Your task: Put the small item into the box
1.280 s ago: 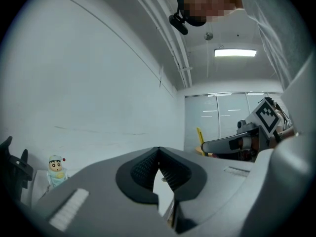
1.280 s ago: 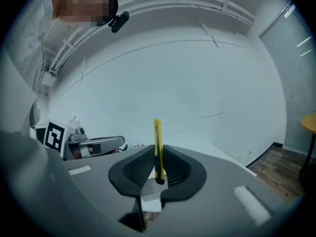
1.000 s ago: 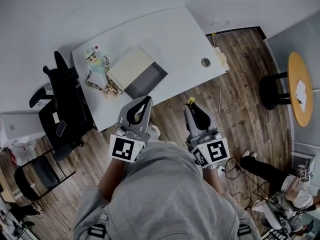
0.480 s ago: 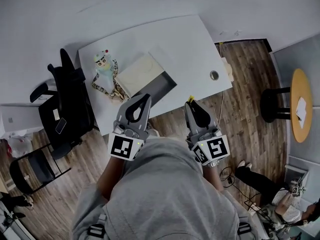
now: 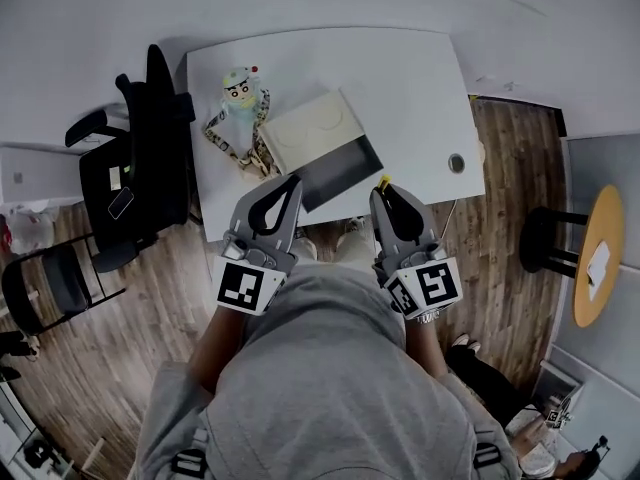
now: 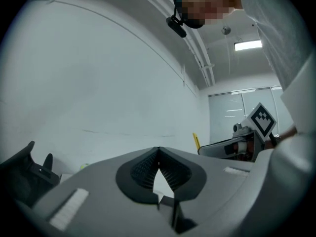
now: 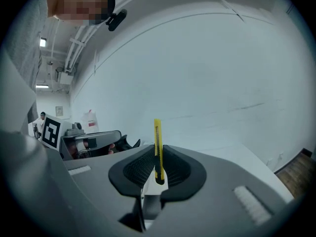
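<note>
An open box (image 5: 318, 148) with a cream lid and a dark inside lies on the white table (image 5: 400, 88), just ahead of both grippers. My right gripper (image 5: 385, 193) is shut on a thin yellow utility knife (image 7: 157, 149), whose tip (image 5: 382, 181) pokes out past the jaws near the table's front edge. My left gripper (image 5: 292, 185) is shut with nothing in it, its tips over the box's near corner. In the left gripper view the jaws (image 6: 157, 154) meet at the tip.
A doll in pale blue (image 5: 240, 103) sits left of the box. A small round grommet (image 5: 456, 162) is at the table's right edge. A black office chair (image 5: 120, 183) stands left of the table. A round wooden side table (image 5: 598, 258) is far right.
The table, box and doll have slid right and nearer in the head view, as the person steps up to the table. Both grippers keep their hold and posture.
</note>
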A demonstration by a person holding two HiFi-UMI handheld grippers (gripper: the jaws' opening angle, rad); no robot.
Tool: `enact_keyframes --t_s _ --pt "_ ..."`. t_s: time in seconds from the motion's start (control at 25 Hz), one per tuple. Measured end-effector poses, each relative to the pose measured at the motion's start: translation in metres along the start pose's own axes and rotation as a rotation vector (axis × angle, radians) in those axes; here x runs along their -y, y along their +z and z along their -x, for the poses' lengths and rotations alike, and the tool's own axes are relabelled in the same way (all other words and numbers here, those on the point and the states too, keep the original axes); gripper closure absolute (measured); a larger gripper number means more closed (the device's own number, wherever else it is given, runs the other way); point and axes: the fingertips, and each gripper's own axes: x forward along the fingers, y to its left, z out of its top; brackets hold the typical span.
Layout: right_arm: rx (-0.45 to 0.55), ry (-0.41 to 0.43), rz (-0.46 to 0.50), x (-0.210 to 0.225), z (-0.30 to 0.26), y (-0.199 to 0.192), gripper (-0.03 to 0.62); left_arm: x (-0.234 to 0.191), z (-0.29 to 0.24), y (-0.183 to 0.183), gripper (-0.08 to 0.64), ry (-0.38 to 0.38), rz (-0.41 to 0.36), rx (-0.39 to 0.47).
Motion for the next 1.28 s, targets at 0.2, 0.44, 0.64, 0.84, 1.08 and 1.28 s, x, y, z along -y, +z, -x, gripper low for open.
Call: enact_keyframes --t_s 0.2,0.44,0.64,0.84,1.08,1.28 --pt "-0.034 0.065 0.023 -0.007 -0.021 -0.003 0.525 -0.011 0.013 -0.010 0.557 0.049 0.001 -0.068" --pt "-0.061 0.150 0.061 -0.008 -0.034 0.001 0.525 -0.019 0.022 -0.009 0.557 0.150 0.006 -0.041" --pt "-0.097 0.225 0.093 -0.002 -0.046 0.002 0.525 -0.017 0.025 -0.008 0.557 0.235 0.021 -0.034" --pt "-0.148 0.311 0.136 0.004 -0.058 0.000 0.525 -0.016 0.025 -0.008 0.557 0.327 0.025 -0.026" --pt "-0.186 0.407 0.179 0.014 -0.075 -0.006 0.525 -0.010 0.024 -0.009 0.557 0.437 0.027 -0.022" --pt "-0.243 0.492 0.206 0.013 -0.087 -0.021 0.525 -0.003 0.025 -0.012 0.557 0.521 0.033 -0.023"
